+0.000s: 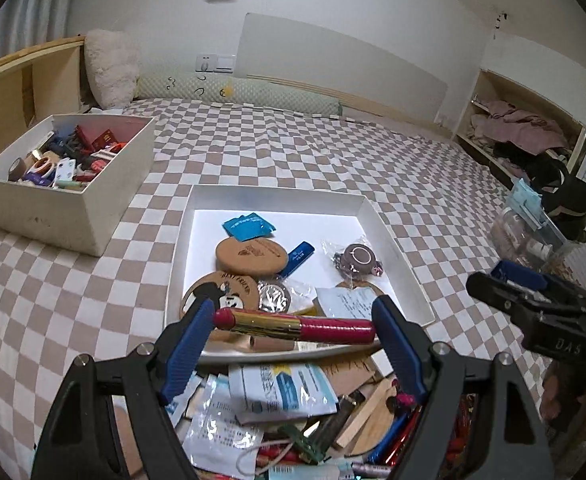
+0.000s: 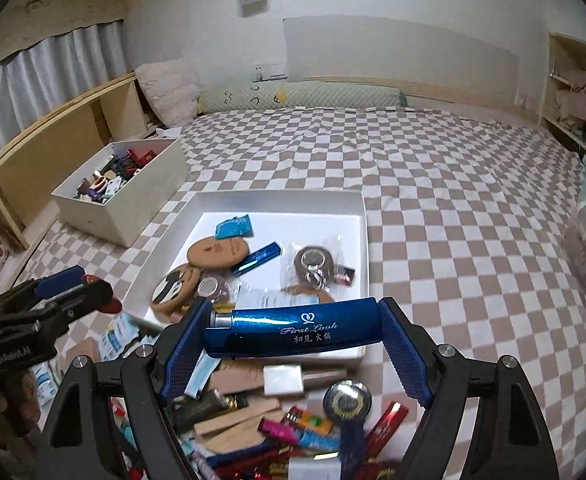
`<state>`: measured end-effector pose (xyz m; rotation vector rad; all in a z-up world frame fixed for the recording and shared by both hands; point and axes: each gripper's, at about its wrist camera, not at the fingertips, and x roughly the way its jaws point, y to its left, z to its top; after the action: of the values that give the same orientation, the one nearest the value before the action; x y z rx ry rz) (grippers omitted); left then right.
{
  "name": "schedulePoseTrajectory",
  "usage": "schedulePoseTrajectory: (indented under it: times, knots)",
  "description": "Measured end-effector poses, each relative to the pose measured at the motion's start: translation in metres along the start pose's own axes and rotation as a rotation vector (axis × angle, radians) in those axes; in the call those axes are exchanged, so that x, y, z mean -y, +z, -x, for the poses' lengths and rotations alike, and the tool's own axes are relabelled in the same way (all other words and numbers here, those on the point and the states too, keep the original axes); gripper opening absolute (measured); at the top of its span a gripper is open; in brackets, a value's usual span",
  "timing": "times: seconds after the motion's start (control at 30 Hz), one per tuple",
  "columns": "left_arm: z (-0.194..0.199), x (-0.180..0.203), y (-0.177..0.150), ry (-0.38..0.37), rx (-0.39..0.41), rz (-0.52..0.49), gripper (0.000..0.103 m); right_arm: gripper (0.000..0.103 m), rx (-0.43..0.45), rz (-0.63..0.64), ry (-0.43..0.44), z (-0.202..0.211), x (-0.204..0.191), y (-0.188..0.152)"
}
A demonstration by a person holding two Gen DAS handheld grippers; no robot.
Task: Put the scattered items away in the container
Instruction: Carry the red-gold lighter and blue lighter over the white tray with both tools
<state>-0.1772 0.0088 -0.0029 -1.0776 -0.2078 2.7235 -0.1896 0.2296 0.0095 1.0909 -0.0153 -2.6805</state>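
The heap of loose packets, sticks and pens on the brown-and-white checked bedspread is half hidden behind both grippers' black frames, and the far white box of oddments is too small to sort out. The left gripper clamps a glossy red tube with a gold band crosswise above the near rim of the shallow white tray. The right gripper grips a metallic blue lighter printed "First Look" over the same tray's near edge, where cork coasters and a blue sachet already lie.
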Motion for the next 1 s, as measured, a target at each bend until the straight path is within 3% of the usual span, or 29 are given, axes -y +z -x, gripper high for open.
schedulePoseTrajectory:
  times: [0.27, 0.7, 1.0]
  knots:
    - [-0.021, -0.004, 0.023, -0.022, -0.03, 0.023, 0.081, 0.083, -0.052, -0.013, 0.016, -0.027, 0.007, 0.024]
    - [-0.055, -0.015, 0.051, 0.022, -0.066, 0.006, 0.081, 0.083, -0.164, -0.025, 0.029, -0.086, 0.004, 0.051]
    - [-0.087, -0.022, 0.054, 0.054, -0.105, 0.005, 0.081, 0.083, -0.241, -0.049, 0.03, -0.107, 0.016, 0.039]
